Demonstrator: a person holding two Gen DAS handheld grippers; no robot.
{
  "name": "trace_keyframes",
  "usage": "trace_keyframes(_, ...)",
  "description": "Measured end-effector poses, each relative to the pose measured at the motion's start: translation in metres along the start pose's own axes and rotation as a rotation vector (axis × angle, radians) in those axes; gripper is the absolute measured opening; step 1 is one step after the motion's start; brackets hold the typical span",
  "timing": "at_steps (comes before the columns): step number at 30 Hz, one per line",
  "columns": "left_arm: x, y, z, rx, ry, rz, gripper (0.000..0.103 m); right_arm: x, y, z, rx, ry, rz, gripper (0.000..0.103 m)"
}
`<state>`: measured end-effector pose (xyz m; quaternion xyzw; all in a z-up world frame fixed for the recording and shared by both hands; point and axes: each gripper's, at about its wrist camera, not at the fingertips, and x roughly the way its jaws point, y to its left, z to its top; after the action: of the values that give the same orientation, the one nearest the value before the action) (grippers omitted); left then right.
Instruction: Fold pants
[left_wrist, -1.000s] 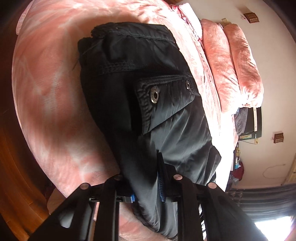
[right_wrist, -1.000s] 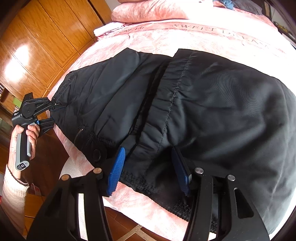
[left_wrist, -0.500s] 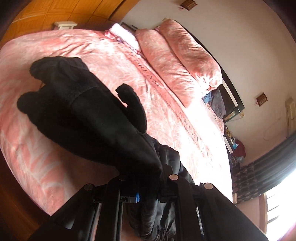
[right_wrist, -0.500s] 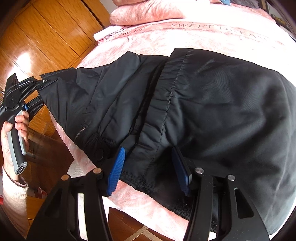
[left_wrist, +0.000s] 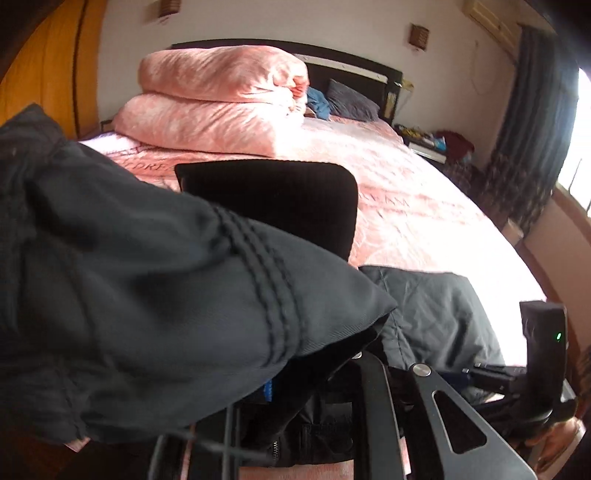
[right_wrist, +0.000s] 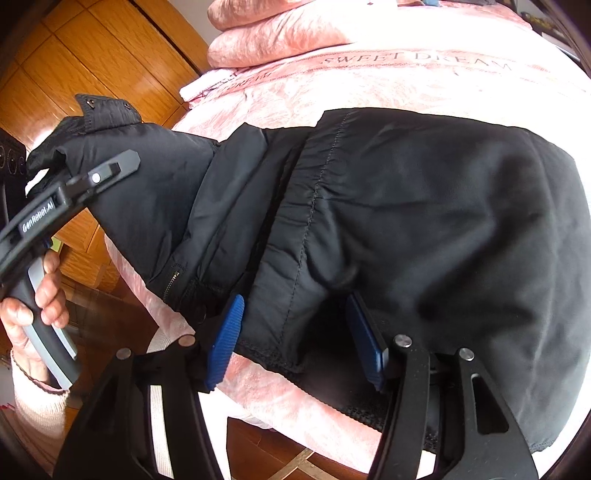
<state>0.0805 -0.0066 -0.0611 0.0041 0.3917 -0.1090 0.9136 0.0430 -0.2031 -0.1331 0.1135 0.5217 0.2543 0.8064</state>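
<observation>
Pants (right_wrist: 424, 221) lie on the bed (right_wrist: 406, 74), our left hand-held gripper (right_wrist: 79, 184) lifting one pinched end, jaws easing apart; right hand-held gripper (right_wrist: 295, 339) widening astride the hem; the fold looks barely begun

L gripper (right_wrist: 110, 173) raised, jaws opening w/ cloth between; R gripper (right_wrist: 295, 339) jaws opening, straddling cloth.

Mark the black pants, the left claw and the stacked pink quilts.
black pants (right_wrist: 424, 221): right wrist view, flat panel lying on the bed.
left claw (right_wrist: 125, 164): right wrist view, tips gripping lifted fabric.
stacked pink quilts (left_wrist: 218, 107): left wrist view, front folds.
</observation>
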Motion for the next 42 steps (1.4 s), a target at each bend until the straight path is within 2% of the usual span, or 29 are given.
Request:
trace_keyframes(2, 0.010, -0.030, -0.004, 0.139, 0.054, 0.040, 0.021, -0.005, -0.004, 0.000, 0.015, -0.011, -0.001, 0.059)
trace_keyframes(5, 0.022, -0.059, -0.011, 0.247, 0.117, 0.035, 0.030, -0.014, -0.009, -0.001, 0.028, -0.030, -0.007, 0.061)
trace_keyframes(11, 0.031, -0.081, -0.018, 0.360, 0.181, 0.024, 0.034, -0.030, -0.020, -0.002, 0.052, -0.062, -0.020, 0.061)
trace_keyframes(12, 0.029, -0.082, -0.019, 0.372, 0.194, 0.008, 0.038, -0.032, -0.022, -0.003, 0.056, -0.065, -0.022, 0.062)
trace_keyframes(13, 0.026, -0.082, -0.019, 0.375, 0.204, -0.016, 0.045, -0.033, -0.024, -0.003, 0.060, -0.068, -0.024, 0.062)
trace_keyframes(14, 0.021, -0.082, -0.021, 0.367, 0.206, -0.044, 0.051, -0.034, -0.026, -0.004, 0.065, -0.071, -0.026, 0.062)
trace_keyframes(15, 0.018, -0.080, -0.021, 0.350, 0.204, -0.069, 0.053, -0.034, -0.027, -0.004, 0.071, -0.073, -0.025, 0.062)
trace_keyframes(17, 0.012, -0.072, -0.017, 0.307, 0.196, -0.116, 0.053, -0.036, -0.030, -0.005, 0.084, -0.078, -0.025, 0.062)
trace_keyframes(20, 0.002, -0.053, -0.009, 0.177, 0.181, -0.248, 0.053, -0.037, -0.032, -0.005, 0.086, -0.081, -0.030, 0.062)
trace_keyframes(22, -0.003, -0.041, -0.004, 0.113, 0.161, -0.298, 0.053, -0.040, -0.032, -0.005, 0.089, -0.085, -0.032, 0.062)
trace_keyframes(26, 0.006, -0.014, 0.002, 0.023, 0.169, -0.264, 0.054, -0.057, -0.038, -0.008, 0.107, -0.115, -0.048, 0.066)
trace_keyframes(31, 0.021, 0.019, -0.008, -0.084, 0.210, -0.219, 0.054, -0.075, -0.050, 0.000, 0.142, -0.163, -0.056, 0.069)
trace_keyframes(35, 0.031, 0.029, -0.015, -0.129, 0.220, -0.202, 0.054, -0.080, -0.053, 0.021, 0.136, -0.176, -0.055, 0.071)
trace_keyframes(38, 0.052, 0.028, -0.019, -0.160, 0.263, -0.183, 0.054, -0.076, -0.049, 0.041, 0.114, -0.176, -0.069, 0.074)
trace_keyframes(42, 0.068, 0.030, -0.020, -0.214, 0.287, -0.166, 0.054, -0.064, -0.046, 0.064, 0.099, -0.151, -0.079, 0.080)
